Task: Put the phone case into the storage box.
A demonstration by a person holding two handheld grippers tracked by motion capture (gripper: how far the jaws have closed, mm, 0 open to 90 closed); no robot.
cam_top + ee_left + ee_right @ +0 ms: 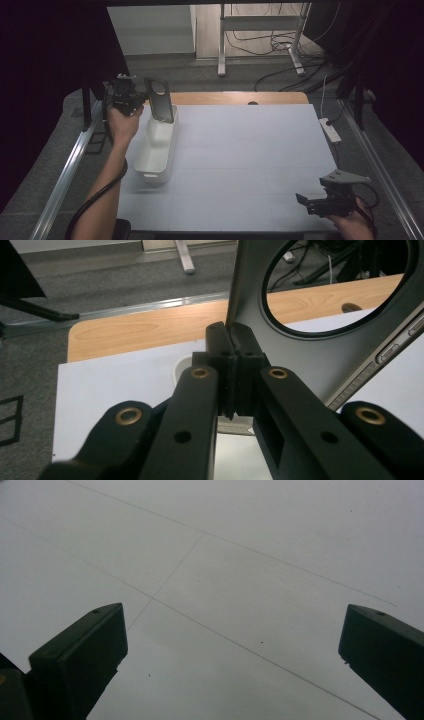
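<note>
The left gripper (231, 347) is sitting nearest the camera in the left gripper view, and its jaws are pressing together on the edge of a thin grey phone case (320, 352) with a big round hole; in the high view the left gripper (141, 100) is holding the phone case (159, 100) at the upper left of the frame, standing almost upright, with its lower end just above the far end of the white bin (159, 145); I cannot tell if it is touching the rim. I am judging that the step is lowering the case into this bin; to do it well, the hand should be keeping the case centred over the opening, coming down slowly, and loosening only when the lower edge is resting inside. At the lower right of the high view the right gripper (312, 202) is waiting above the white table (250, 150); in the right gripper view its jaws are standing wide apart with nothing between them.
</note>
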